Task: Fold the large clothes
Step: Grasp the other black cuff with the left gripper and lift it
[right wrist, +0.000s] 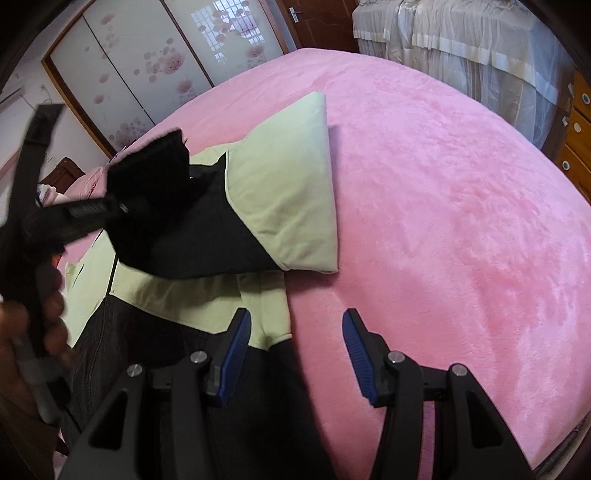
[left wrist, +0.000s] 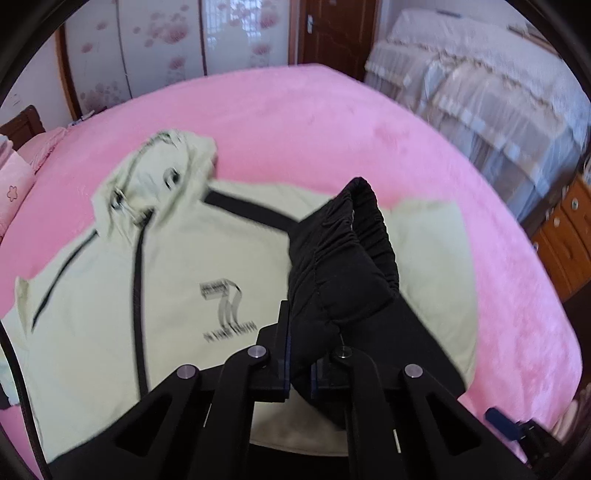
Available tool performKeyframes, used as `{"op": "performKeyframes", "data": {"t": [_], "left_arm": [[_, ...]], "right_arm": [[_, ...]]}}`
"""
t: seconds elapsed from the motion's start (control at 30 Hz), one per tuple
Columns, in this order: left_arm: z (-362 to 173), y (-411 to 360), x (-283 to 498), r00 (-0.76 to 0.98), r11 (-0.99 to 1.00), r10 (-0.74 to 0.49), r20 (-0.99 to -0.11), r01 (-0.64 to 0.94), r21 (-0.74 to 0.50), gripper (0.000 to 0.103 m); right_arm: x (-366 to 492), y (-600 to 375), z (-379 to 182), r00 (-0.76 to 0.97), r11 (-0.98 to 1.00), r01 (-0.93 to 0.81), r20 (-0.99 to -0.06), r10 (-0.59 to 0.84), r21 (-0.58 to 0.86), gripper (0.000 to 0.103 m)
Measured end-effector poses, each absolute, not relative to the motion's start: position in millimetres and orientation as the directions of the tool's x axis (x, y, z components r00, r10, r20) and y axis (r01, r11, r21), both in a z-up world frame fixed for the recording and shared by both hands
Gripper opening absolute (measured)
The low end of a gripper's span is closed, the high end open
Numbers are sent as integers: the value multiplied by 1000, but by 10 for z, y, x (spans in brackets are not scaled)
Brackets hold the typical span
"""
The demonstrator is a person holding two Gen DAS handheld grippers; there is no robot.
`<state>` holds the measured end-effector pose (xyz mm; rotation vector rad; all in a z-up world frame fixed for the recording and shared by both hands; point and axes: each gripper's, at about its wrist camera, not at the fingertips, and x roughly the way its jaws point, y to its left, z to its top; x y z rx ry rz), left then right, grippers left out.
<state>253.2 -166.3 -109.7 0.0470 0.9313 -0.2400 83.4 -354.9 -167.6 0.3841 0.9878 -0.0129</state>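
Jacket [left wrist: 147,280] lies front-up on pink bed [left wrist: 332,122], soft and limp, light; best taken at cuffs or hem. Left gripper [left wrist: 299,373] pinches black sleeve cuff [left wrist: 347,251], lifted. Right gripper [right wrist: 295,354] hangs half open, empty, beside hem.

We see a pink plush blanket [left wrist: 332,122] spread over the bed. Behind it stand sliding wardrobe doors [right wrist: 147,62] printed with pink blossoms, and beside them a dark wooden door [left wrist: 332,33] (its handle shows pale). To the right we find a second bed under a frilled pale cover [left wrist: 480,92], then a wooden drawer chest [left wrist: 569,236]. At far left lies a pink pillow [left wrist: 14,184].
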Motion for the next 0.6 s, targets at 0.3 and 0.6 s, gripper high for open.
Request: {"op": "performKeyframes", "data": {"t": [0.3,0.6], "left_arm": [[-341,-1096,2760,689,985,-164,-706,159,-73,4],[-186,-338,2771,743,995,-82,-665,18,-103,4]], "right_arm": [[1311,-3272,-1735,562,944,146,-810,165,294,52],[1768,-3013,-1787,553,981,135,-833,39,136,12]]}}
